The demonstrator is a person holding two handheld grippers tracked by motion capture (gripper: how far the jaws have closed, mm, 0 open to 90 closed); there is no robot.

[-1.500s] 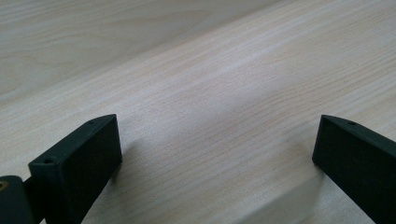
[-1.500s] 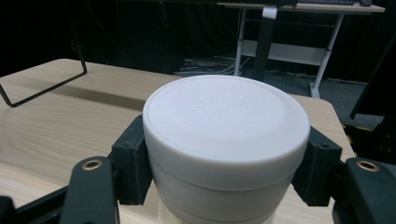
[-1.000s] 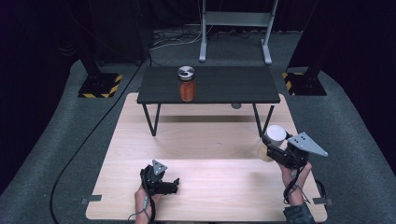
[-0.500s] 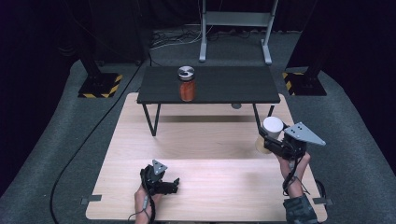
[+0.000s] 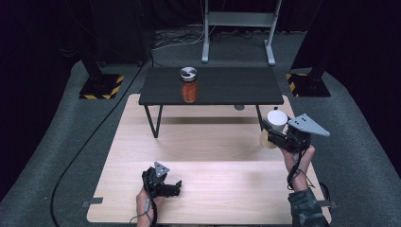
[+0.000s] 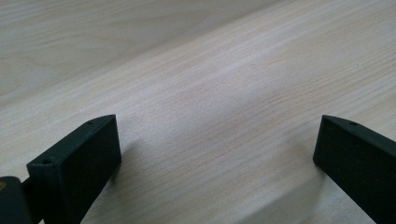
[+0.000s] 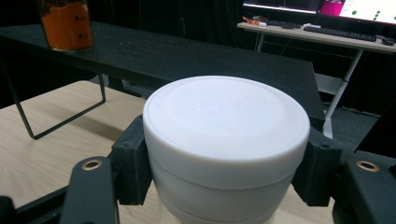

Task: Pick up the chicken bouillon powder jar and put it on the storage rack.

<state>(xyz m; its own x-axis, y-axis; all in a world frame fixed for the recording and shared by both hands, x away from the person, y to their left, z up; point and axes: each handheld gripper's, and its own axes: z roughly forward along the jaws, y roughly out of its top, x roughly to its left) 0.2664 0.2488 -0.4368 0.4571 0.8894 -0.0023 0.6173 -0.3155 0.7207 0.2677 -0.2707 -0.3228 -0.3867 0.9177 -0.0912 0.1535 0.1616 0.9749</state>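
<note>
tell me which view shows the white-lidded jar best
The right gripper view: the white-lidded jar sits close up, clamped at both sides by the right gripper. The high view shows the jar small, off the wooden board. The left gripper view shows bare wood.

We saw the jar (image 5: pixel 189 86) on the surface (image 5: pixel 227 87), with the tub (image 5: pixel 275 121) off to its right, nearer us.

The high view is dim at its edges, with light falling from above on the pale board (image 5: pixel 208 156); the black table (image 5: pixel 213 85) casts a soft shadow there. The picture is soft and grainy. In the left gripper view the near jaws blur. The white lid (image 7: pixel 226 126) is bright, evenly lit.
</note>
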